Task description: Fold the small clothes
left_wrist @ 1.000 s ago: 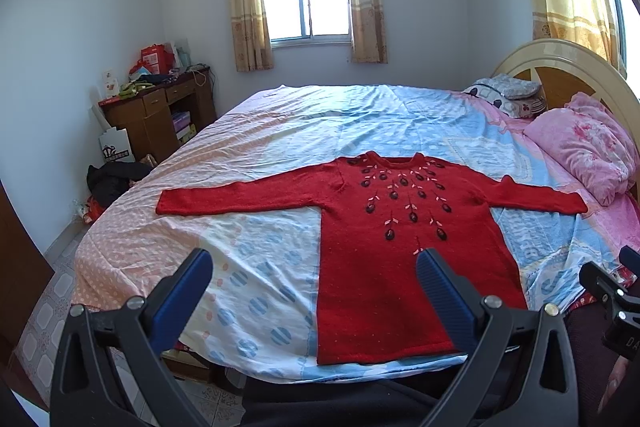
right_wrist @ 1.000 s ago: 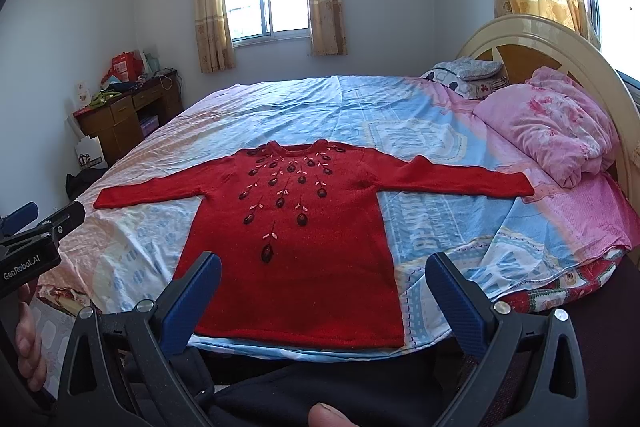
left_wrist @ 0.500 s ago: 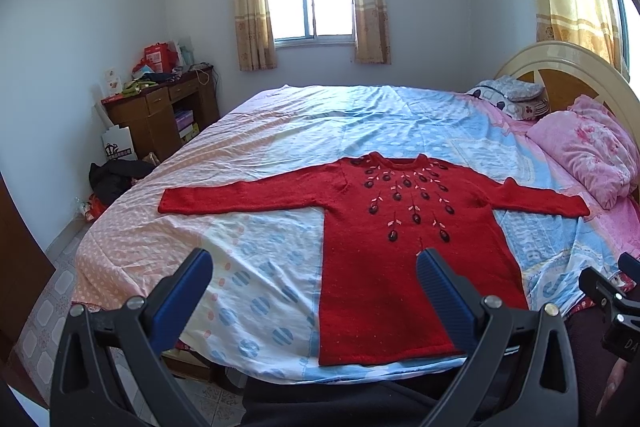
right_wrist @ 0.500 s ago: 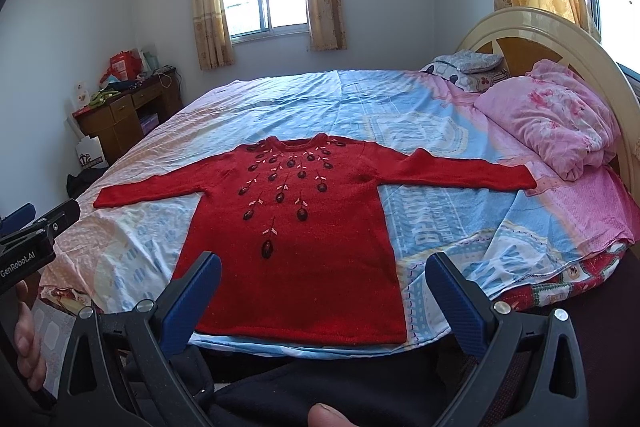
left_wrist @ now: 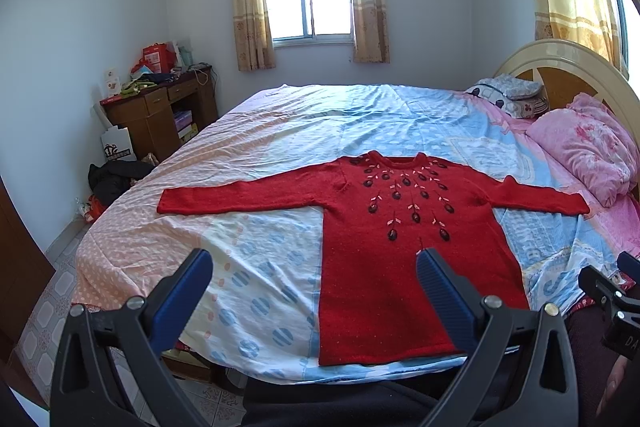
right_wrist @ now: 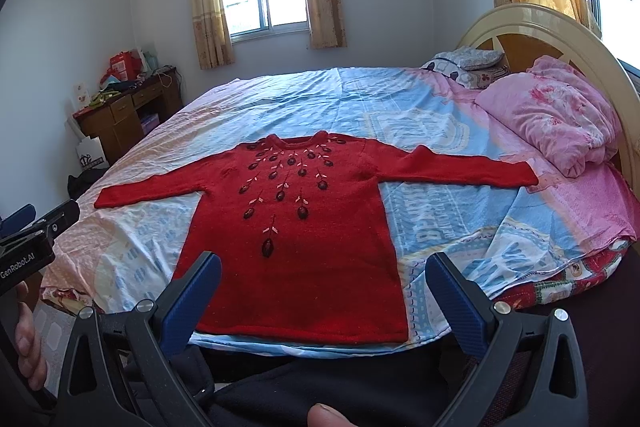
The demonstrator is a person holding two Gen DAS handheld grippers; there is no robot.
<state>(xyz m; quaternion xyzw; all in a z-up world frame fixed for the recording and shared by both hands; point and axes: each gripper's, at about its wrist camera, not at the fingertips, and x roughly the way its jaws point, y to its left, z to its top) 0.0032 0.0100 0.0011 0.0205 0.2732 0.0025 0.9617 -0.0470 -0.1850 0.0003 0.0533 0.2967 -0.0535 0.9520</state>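
A small red knit sweater (left_wrist: 400,267) with dark embroidered flowers lies flat and face up on the bed, both sleeves spread out sideways, hem at the near edge. It also shows in the right wrist view (right_wrist: 304,251). My left gripper (left_wrist: 314,261) is open and empty, held in front of the bed's near edge, left of the sweater's hem. My right gripper (right_wrist: 322,265) is open and empty, held in front of the hem, a little to its right.
The bed (left_wrist: 280,131) has a blue, white and pink sheet. A pink quilt (right_wrist: 556,115) and a pillow (right_wrist: 464,61) lie at the headboard on the right. A wooden desk (left_wrist: 160,111) with clutter stands by the left wall.
Both views have shifted slightly; the grippers have moved a little toward the bed. The sweater has not moved, and both grippers stay open.
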